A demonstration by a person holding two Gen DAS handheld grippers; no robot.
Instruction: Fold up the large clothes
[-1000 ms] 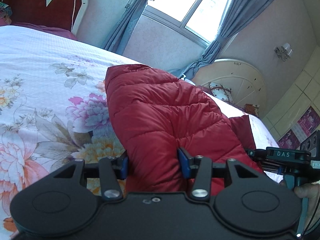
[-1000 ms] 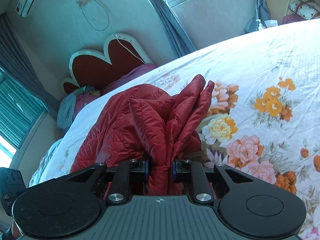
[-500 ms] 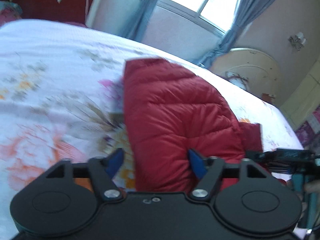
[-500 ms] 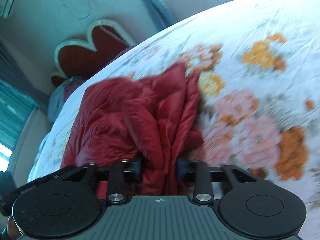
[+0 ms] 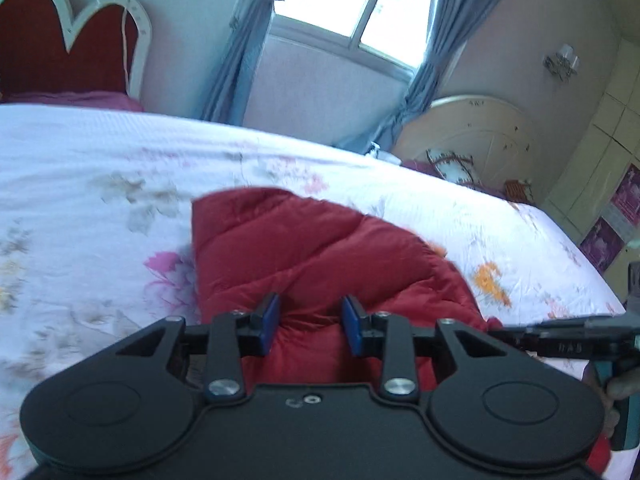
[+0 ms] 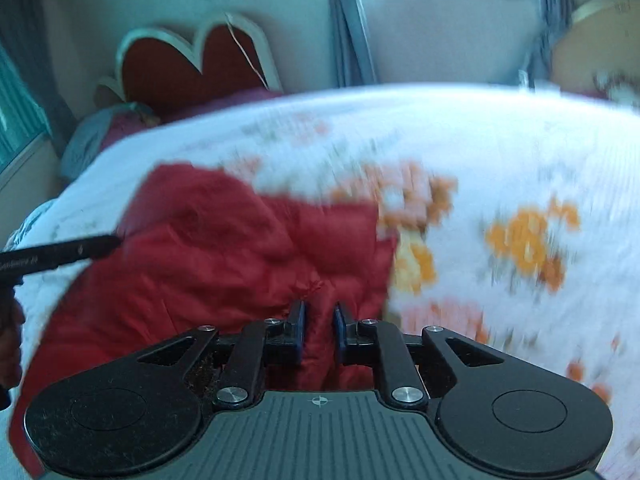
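Left wrist view shows the left gripper (image 5: 308, 326) with its blue pads set apart around a bunched fold of the red quilted jacket (image 5: 320, 252), seemingly a loose hold; the right gripper (image 6: 318, 332) is clenched on the jacket's near edge. The jacket lies on the floral bed (image 5: 100, 168), and both frames are blurred. Judging from this, a fold is being carried across, and next comes laying the held edge down squarely.

Cloth and plastic
Quilted red jacket (image 5: 304, 248) has slight sheen; floral bedsheet (image 5: 100, 184) matt cotton; gripper (image 6: 318, 334) matt black plastic.
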